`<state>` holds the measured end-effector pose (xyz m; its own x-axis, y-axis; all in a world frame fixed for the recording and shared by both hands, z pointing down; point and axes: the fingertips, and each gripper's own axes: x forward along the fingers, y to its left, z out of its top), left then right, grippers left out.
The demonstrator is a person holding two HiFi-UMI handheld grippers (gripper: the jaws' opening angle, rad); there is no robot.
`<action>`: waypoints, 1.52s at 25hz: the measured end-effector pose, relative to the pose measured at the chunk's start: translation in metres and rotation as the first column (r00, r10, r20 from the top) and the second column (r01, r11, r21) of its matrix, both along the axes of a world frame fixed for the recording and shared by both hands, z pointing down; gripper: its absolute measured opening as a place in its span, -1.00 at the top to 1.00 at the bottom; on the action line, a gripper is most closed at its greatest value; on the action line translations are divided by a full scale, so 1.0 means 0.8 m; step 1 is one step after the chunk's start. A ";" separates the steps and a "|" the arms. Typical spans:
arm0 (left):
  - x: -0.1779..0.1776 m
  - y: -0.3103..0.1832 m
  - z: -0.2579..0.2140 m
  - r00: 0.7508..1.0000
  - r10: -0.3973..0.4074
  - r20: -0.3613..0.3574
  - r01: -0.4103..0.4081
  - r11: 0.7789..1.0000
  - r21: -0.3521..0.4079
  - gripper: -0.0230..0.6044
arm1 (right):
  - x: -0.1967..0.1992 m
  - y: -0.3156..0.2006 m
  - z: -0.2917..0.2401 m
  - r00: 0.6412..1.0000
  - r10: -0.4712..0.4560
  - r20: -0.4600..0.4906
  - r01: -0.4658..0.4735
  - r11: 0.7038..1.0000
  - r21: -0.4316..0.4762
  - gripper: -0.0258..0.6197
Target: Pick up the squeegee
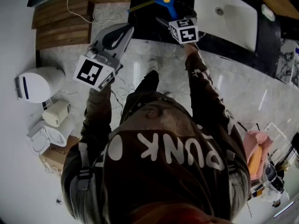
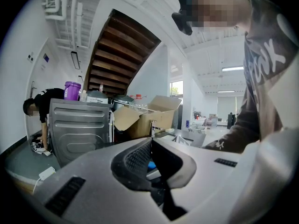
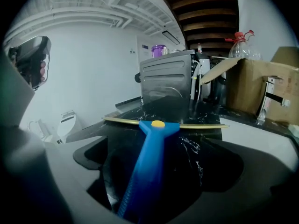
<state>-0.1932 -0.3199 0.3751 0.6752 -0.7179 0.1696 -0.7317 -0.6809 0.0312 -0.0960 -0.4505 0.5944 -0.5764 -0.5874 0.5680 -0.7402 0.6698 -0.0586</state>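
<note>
Right hand-held gripper (image 3: 161, 160) spread, straddling squeegee (image 3: 153, 130) handle; handle points dead ahead, blade crosswise on counter (image 3: 196, 110). Left hand-held gripper (image 2: 150, 143) pressed together, farther off.

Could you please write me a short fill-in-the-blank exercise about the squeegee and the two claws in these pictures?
1. The squeegee has a ____ handle.
2. Its long thin blade is ____ in colour.
3. The claw with its jaws parted either side of that handle is the ____ one.
4. The left claw, jaws together, holds ____.

Missing words: blue; yellow; right; nothing.
</note>
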 end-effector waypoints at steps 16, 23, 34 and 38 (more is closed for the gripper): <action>0.000 0.006 -0.005 1.000 -0.011 -0.004 0.011 1.000 0.004 0.92 | -0.001 0.002 0.015 0.994 -0.022 -0.104 0.016 0.998 -0.058 -0.66; 0.001 0.010 -0.006 1.000 -0.010 -0.005 0.010 1.000 0.007 0.92 | -0.003 0.011 0.009 0.991 -0.033 -0.128 0.029 0.999 -0.035 -0.12; 0.000 0.015 -0.006 1.000 -0.009 -0.001 0.009 1.000 0.007 0.92 | 0.012 0.000 0.002 0.991 0.048 -0.128 -0.046 0.999 0.014 0.46; -0.002 0.015 -0.009 1.000 -0.011 0.002 0.011 1.000 0.013 0.92 | 0.016 -0.001 -0.003 0.993 0.069 -0.092 -0.067 0.997 0.030 0.47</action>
